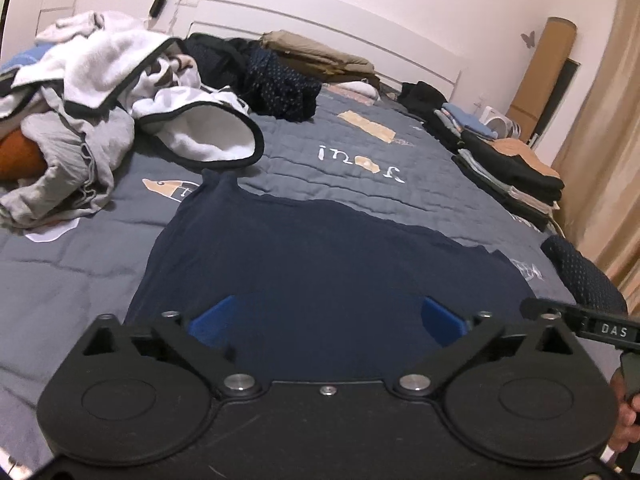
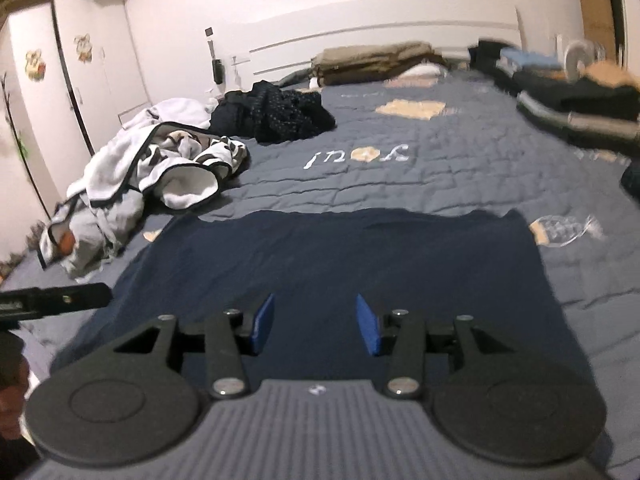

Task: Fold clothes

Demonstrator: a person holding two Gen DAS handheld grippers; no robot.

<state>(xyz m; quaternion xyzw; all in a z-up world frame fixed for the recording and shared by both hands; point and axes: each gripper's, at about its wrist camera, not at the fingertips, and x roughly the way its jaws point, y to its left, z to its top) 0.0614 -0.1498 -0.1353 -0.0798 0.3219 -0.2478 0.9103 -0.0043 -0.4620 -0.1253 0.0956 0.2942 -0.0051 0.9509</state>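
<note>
— Left wrist view first: the left gripper (image 1: 326,322) gapes fully wide, empty, above the navy shirt (image 1: 320,264) spread flat on the bed (image 1: 60,280).

— And the right gripper (image 2: 316,324)?

— Half open, nothing in it. That shirt looks light, limp and thin; I'd pinch an edge or corner, not the middle.

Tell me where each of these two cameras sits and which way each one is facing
Left wrist: sits on the left tongs, facing across the bed toward the headboard; wide-open blue pads hang over the navy shirt; right tongs' handle and a hand at right edge.
Right wrist: on the right tongs, same heading; open pads over the shirt; left tongs at left edge.
Shared: shirt, white towel, headboard.
</note>
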